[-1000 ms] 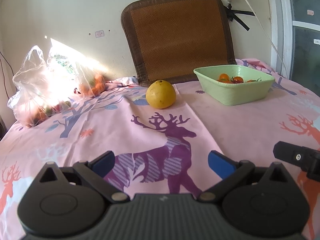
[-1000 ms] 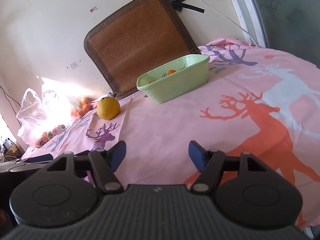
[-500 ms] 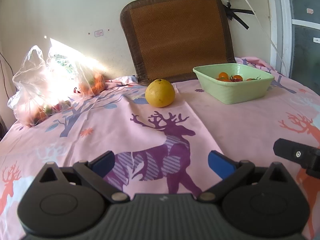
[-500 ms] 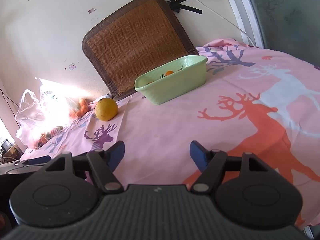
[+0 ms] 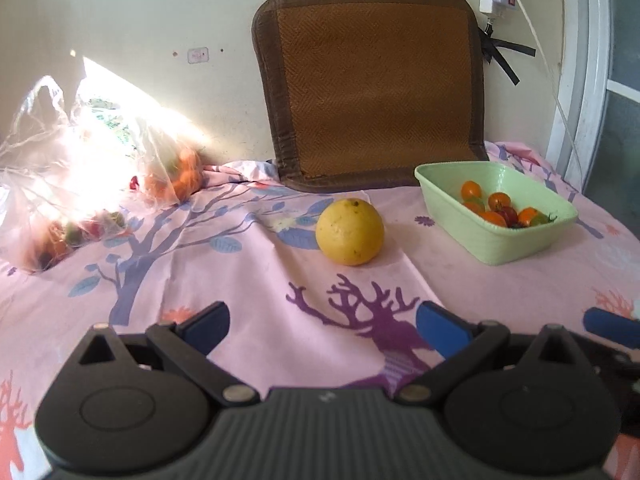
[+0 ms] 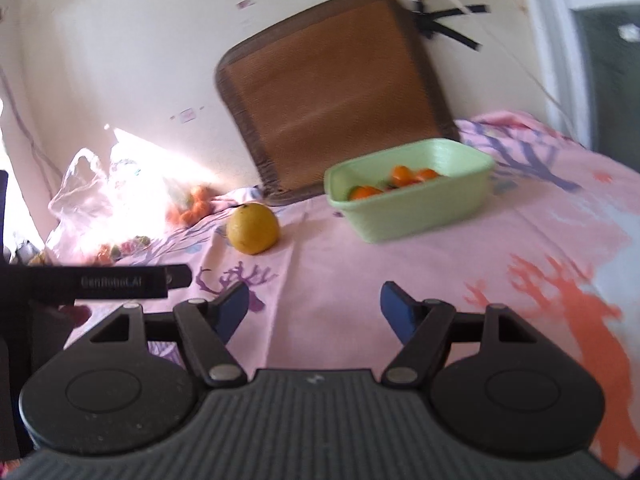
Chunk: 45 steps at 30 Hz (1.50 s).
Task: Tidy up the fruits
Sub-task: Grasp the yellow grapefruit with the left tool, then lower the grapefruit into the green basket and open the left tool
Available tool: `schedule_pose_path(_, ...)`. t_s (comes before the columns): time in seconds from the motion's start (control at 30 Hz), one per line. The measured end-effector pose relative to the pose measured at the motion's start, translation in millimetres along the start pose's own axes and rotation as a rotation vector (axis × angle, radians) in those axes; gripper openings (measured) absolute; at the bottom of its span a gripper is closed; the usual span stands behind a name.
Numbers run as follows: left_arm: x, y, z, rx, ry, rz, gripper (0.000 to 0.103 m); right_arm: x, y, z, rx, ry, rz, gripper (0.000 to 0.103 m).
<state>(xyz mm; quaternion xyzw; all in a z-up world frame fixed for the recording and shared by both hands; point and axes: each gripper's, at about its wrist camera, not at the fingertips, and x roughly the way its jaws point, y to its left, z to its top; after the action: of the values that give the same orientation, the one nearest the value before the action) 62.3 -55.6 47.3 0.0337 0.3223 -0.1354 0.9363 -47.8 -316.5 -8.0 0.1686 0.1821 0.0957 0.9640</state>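
Reaching for the yellow citrus fruit (image 5: 350,231) looks like the step in hand: it sits alone on the pink deer-print cloth (image 5: 280,300), just in front of the brown woven cushion (image 5: 372,88) propped against the wall, and a little apart from the green plastic basin (image 5: 496,246) to its right, which already holds a handful of small orange and red tomatoes (image 5: 498,210). The fruit is large and round, so whichever tool takes it should arrive with its jaws at full spread and close across the widest part, low enough that the pads do not slip over the top. It will likely roll if nudged, so a straight, level approach is safer than a sideways sweep.

The left gripper (image 5: 322,322) has its jaws wide apart with nothing between them, pointed roughly at the fruit. The right gripper (image 6: 314,306) also has its jaws wide apart and empty, having just been opening; its view is blurred.

Setting the fruit into the basin calls for lowering it gently beside the tomatoes, not onto them. Off to the left, clear plastic bags (image 5: 80,184) of more fruit lie in glaring sun; their contents are hard to make out.
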Motion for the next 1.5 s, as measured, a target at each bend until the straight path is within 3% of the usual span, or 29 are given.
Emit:
schedule_pose_path(0.07,15,13,15,-0.027,0.028,-0.068,0.103,21,10,13,-0.068,0.013,0.040,0.075)
schedule_pose_path(0.2,52,33,46,-0.075,0.051,-0.103,0.103,72,30,30,-0.222,0.062,0.089,0.075)
schedule_pose_path(0.4,101,33,76,-0.064,0.069,-0.209,0.102,154,49,49,-0.325,0.157,0.111,0.075)
schedule_pose_path(0.47,115,33,79,-0.061,0.087,-0.227,0.097,175,55,50,-0.357,0.181,0.116,0.075)
schedule_pose_path(0.57,130,31,77,-0.056,0.140,-0.280,0.074,196,56,48,-0.377,0.228,0.119,0.069)
schedule_pose_path(0.6,133,29,76,-0.050,0.150,-0.300,0.065,197,55,49,-0.363,0.241,0.132,0.066)
schedule_pose_path(0.7,115,17,79,-0.034,0.114,-0.305,0.064,179,50,50,-0.336,0.197,0.134,0.065)
schedule_pose_path(0.8,87,-17,100,0.049,-0.001,-0.318,0.064,144,39,67,-0.329,0.072,0.099,0.065)
schedule_pose_path(0.9,85,-57,125,0.090,-0.060,-0.381,0.065,117,11,92,-0.339,-0.022,0.028,0.066)
schedule_pose_path(0.97,101,-84,138,0.091,-0.045,-0.432,0.065,112,-15,103,-0.342,-0.032,-0.032,0.066)
schedule_pose_path(1.07,137,-115,144,0.060,0.036,-0.479,0.063,119,-57,109,-0.282,0.029,-0.078,0.066)
schedule_pose_path(1.17,158,-137,137,0.065,0.085,-0.458,0.063,129,-86,103,-0.219,0.102,-0.095,0.066)
schedule_pose_path(1.23,163,-144,135,0.085,0.086,-0.425,0.068,130,-97,98,-0.193,0.113,-0.108,0.066)
schedule_pose_path(1.37,156,-148,133,0.107,0.076,-0.346,0.075,122,-101,93,-0.160,0.093,-0.104,0.067)
schedule_pose_path(1.5,119,-136,125,0.113,0.013,-0.230,0.086,85,-89,85,-0.175,0.016,-0.131,0.067)
